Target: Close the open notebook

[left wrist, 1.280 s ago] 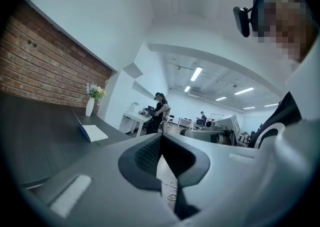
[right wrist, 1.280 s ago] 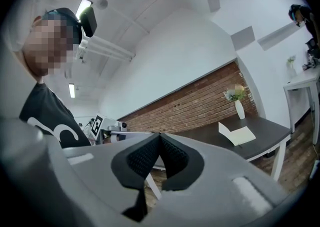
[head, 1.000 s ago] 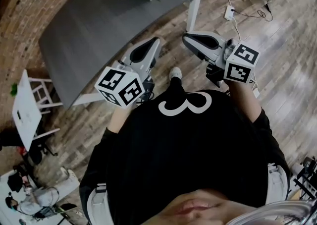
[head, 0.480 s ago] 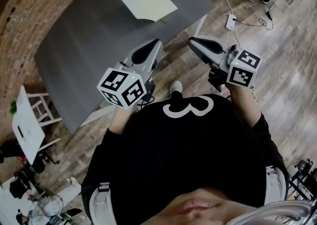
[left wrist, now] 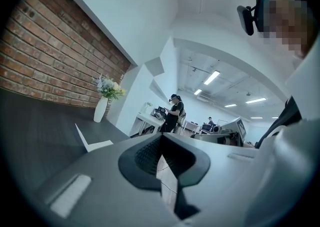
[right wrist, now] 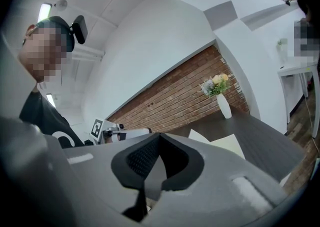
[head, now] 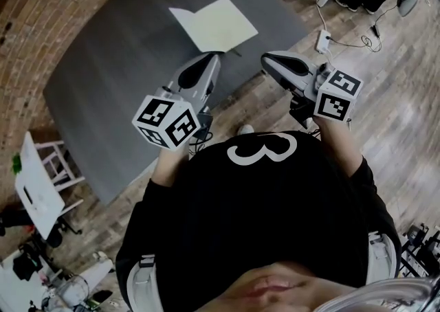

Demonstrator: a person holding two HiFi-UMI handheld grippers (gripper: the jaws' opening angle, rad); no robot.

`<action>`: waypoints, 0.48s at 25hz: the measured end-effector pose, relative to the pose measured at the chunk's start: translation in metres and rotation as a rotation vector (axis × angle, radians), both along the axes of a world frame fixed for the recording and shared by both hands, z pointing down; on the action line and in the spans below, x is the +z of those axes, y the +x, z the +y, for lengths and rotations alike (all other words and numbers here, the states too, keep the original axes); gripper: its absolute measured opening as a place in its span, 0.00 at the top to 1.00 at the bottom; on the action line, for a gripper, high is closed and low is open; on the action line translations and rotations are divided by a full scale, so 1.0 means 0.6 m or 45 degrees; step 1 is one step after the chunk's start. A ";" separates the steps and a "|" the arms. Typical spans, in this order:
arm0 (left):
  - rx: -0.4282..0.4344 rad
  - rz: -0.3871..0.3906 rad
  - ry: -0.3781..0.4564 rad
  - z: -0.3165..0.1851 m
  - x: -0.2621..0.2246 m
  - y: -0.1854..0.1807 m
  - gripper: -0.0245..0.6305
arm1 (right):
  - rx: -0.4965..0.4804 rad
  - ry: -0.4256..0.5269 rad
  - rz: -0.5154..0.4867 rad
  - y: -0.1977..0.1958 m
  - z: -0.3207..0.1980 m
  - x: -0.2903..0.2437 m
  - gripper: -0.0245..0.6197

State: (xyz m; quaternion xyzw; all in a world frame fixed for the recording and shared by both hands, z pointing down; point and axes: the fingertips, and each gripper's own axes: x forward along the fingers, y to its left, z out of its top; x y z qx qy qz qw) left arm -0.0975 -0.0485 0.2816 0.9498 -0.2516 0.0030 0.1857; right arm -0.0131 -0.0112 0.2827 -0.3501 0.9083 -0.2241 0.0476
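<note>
The notebook (head: 213,23) lies open on the far part of the table (head: 124,63). Its pages are plain, pale cream and matte, and I can read no writing on them. In the left gripper view the notebook (left wrist: 92,143) has one leaf standing up at an angle and the other flat. The table top is smooth dark grey with a curved edge.

My left tongs (head: 210,63) and right tongs (head: 271,60) hang short of the notebook, touching nothing. Both are grey moulded plastic with black ribbed pads. On my left tongs (left wrist: 161,143) the pads are pressed together with nothing between them, and it is the same on my right tongs (right wrist: 159,143). Each carries a cube (head: 167,120) of black-and-white square markers.

My black shirt shows a white "3" (head: 265,149). Beyond the table stand a rough red brick wall (head: 41,1) and a slim white vase (left wrist: 101,108) of flowers. The plank floor (head: 385,118) is wood.
</note>
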 end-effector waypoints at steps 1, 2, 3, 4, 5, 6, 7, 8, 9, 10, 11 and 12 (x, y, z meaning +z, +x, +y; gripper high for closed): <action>-0.004 -0.003 -0.004 -0.008 0.003 -0.002 0.94 | 0.001 -0.003 -0.002 0.000 -0.006 0.003 0.96; -0.008 -0.006 -0.008 -0.014 0.006 -0.003 0.94 | 0.005 -0.009 -0.006 0.001 -0.011 0.007 0.96; -0.010 -0.009 -0.011 -0.019 0.009 -0.003 0.94 | 0.011 -0.015 -0.011 0.002 -0.015 0.011 0.96; -0.012 -0.011 -0.015 -0.022 0.012 -0.002 0.94 | 0.016 -0.023 -0.015 0.004 -0.019 0.016 0.96; -0.016 -0.014 -0.018 -0.024 0.015 -0.003 0.94 | 0.018 -0.031 -0.018 0.005 -0.020 0.021 0.96; -0.023 -0.017 -0.022 -0.025 0.018 -0.004 0.94 | 0.015 -0.037 -0.020 0.004 -0.022 0.024 0.96; -0.032 -0.021 -0.025 -0.028 0.021 -0.007 0.94 | 0.011 -0.040 -0.020 0.004 -0.023 0.027 0.96; -0.044 -0.025 -0.028 -0.032 0.024 -0.011 0.94 | 0.009 -0.039 -0.020 0.004 -0.026 0.028 0.96; -0.059 -0.026 -0.032 -0.038 0.027 -0.014 0.94 | 0.009 -0.034 -0.021 0.005 -0.031 0.028 0.96; -0.073 -0.027 -0.037 -0.044 0.029 -0.017 0.94 | 0.012 -0.028 -0.023 0.007 -0.036 0.027 0.96; -0.088 -0.027 -0.041 -0.049 0.031 -0.020 0.94 | 0.015 -0.023 -0.027 0.010 -0.041 0.026 0.96; -0.103 -0.028 -0.043 -0.053 0.032 -0.021 0.94 | 0.015 -0.020 -0.032 0.013 -0.046 0.025 0.96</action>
